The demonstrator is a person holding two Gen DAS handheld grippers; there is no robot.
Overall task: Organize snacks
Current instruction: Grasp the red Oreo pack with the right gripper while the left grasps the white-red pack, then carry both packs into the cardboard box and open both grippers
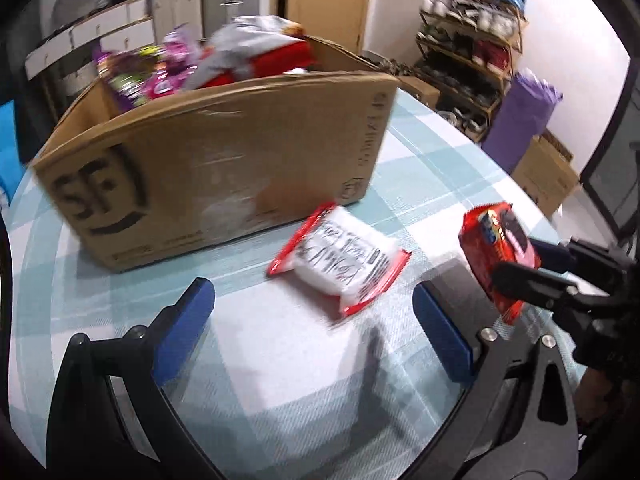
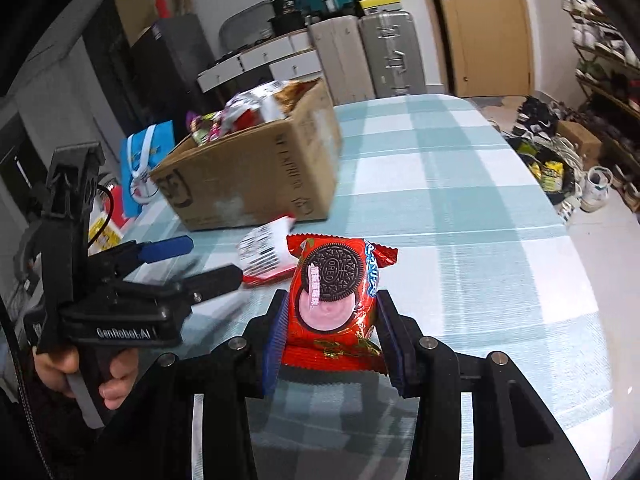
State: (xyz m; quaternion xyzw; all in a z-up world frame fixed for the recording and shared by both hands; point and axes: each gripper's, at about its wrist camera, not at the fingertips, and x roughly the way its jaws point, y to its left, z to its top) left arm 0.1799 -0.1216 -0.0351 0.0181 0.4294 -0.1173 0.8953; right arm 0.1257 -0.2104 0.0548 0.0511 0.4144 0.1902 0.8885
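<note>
We find the Oreo pack [image 2: 334, 300] clamped upright between the pads of the right gripper [image 2: 332, 340], lifted clear of the table [image 2: 460, 200]. Its printed face is toward the wrist camera, its lower crimped seam sits down in the throat of the fingers and its top stands above the tips. The pads bear on the two side edges — a hold that, in our judgement, keeps the pack steady for carrying to the box [image 2: 256, 176].

A second pack [image 1: 340, 260] lies flat on the cloth, white back uppermost, just in front of the box and not touching it. It sits ahead of the left gripper [image 1: 316, 320], roughly on the line between the two blue pads but beyond their tips. That gripper stands wide open and empty — we judge it is lined up to take this pack next.

The box, open-topped, already holds a heap of snacks [image 1: 208, 64] rising above its rim, so room inside looks tight. A hand [image 2: 108, 376] holds the left gripper's handle.
</note>
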